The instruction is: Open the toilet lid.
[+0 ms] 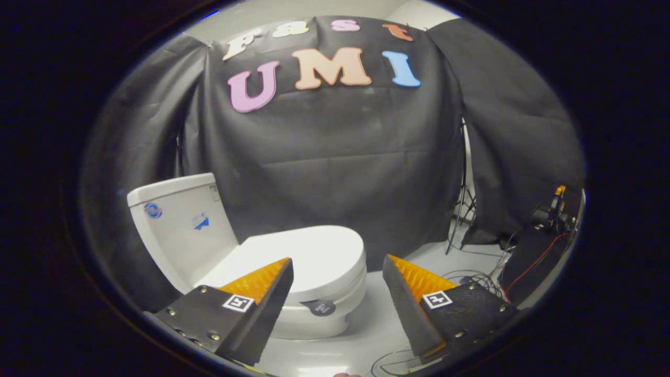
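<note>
Black cloth (335, 157) hangs as a wall behind everything, and the pale floor (377, 324) runs out bare ahead of the fingers and off to the right before it reaches a tangle of cables (476, 280) and a light-stand's legs (460, 220) by the cloth. The toilet (293, 277) stands left of centre on that floor, its tank (180, 225) against the cloth and its bowl pointing toward the open side. The toilet lid (309, 256) lies flat and closed over the seat, its rounded front edge free, with floor beyond it. A small dark round tag (322, 307) sits on the bowl's front, just under that edge. The gripper (337, 277) hovers low before the bowl, its fingers spread wide and holding nothing; the left finger overlaps the near part of the lid in view, though whether they touch I cannot tell, and the right finger is out over bare floor.
</note>
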Demonstrator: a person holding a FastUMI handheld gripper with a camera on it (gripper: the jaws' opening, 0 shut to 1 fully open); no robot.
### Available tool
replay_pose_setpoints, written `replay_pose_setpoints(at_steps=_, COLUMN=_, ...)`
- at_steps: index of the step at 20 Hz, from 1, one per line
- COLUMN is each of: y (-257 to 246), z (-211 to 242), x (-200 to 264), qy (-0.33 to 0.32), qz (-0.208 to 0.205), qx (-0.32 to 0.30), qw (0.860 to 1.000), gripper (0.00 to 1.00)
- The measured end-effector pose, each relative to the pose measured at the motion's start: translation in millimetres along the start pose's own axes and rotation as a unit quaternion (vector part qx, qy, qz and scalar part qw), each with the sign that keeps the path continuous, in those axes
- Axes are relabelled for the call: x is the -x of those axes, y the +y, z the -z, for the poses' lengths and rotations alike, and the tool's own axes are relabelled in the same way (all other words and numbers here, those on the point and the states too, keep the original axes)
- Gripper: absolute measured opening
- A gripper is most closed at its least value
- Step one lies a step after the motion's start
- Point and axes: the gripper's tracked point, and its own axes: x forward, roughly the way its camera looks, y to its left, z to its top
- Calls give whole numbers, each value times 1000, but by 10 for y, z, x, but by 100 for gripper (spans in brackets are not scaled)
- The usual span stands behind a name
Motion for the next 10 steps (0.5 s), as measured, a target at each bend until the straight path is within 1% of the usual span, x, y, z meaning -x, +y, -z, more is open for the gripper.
replay_pose_setpoints(at_steps=3, y=-20, z=219, x=-131, qy=49, qz=-2, qx=-24, qw=999, gripper=100)
replay_pose_setpoints(at_steps=5, y=-49, z=417, x=-205, qy=89, qz=2, qx=-60, qw=994, gripper=100)
replay_pose_setpoints(at_steps=7, y=-73, z=603, x=-287, qy=127, qz=9, qx=-109, qw=986, gripper=100)
replay_pose_setpoints(at_steps=10, y=-91, z=833, x=-393, qy=165, qz=24, qx=-187, qw=968, gripper=100)
